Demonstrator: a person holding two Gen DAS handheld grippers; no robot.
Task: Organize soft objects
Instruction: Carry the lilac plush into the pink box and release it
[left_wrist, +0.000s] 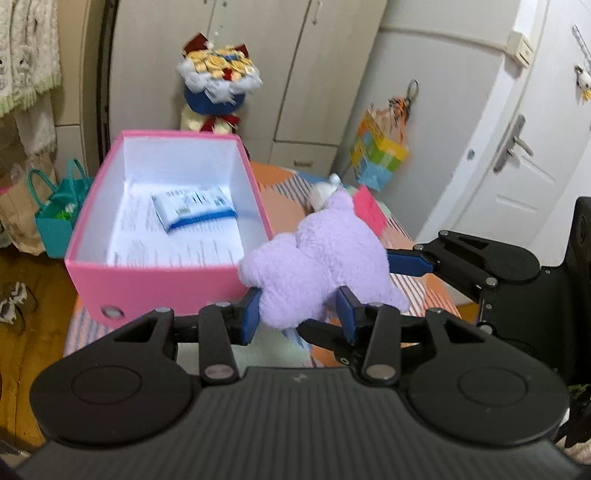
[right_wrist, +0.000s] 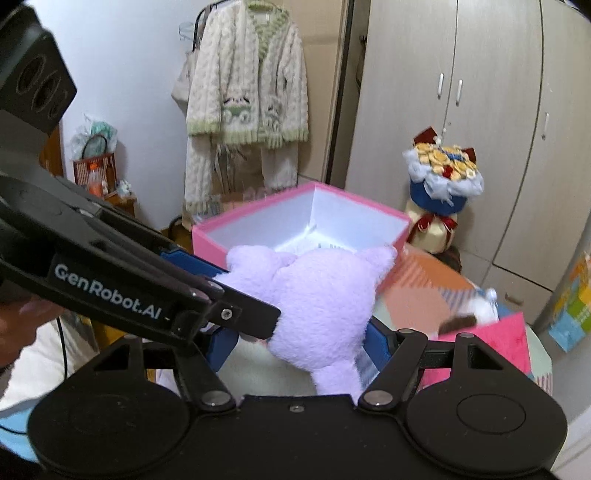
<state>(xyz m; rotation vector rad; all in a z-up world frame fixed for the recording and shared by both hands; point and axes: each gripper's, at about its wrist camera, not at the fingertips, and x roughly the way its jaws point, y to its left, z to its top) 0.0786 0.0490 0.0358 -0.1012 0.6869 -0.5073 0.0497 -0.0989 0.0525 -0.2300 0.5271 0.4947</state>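
A purple plush toy (left_wrist: 317, 266) hangs above the table, just right of an open pink box (left_wrist: 110, 284). My left gripper (left_wrist: 301, 314) is shut on the toy's lower edge. My right gripper (right_wrist: 299, 339) is shut on the same purple plush toy (right_wrist: 321, 299) from the other side; its blue finger (left_wrist: 410, 262) reaches in from the right in the left wrist view. In the right wrist view the pink box (right_wrist: 210, 240) stands just behind the toy. The box holds a blue-and-white packet (left_wrist: 194, 206) on printed paper.
A small white plush (left_wrist: 323, 194) and a pink cloth (right_wrist: 491, 343) lie on the patterned tablecloth (left_wrist: 284, 206) behind the toy. A flower bouquet (left_wrist: 218, 85) stands beyond the box. Teal bags (left_wrist: 59, 214) sit on the floor at left. A cardigan (right_wrist: 247, 96) hangs on the wall.
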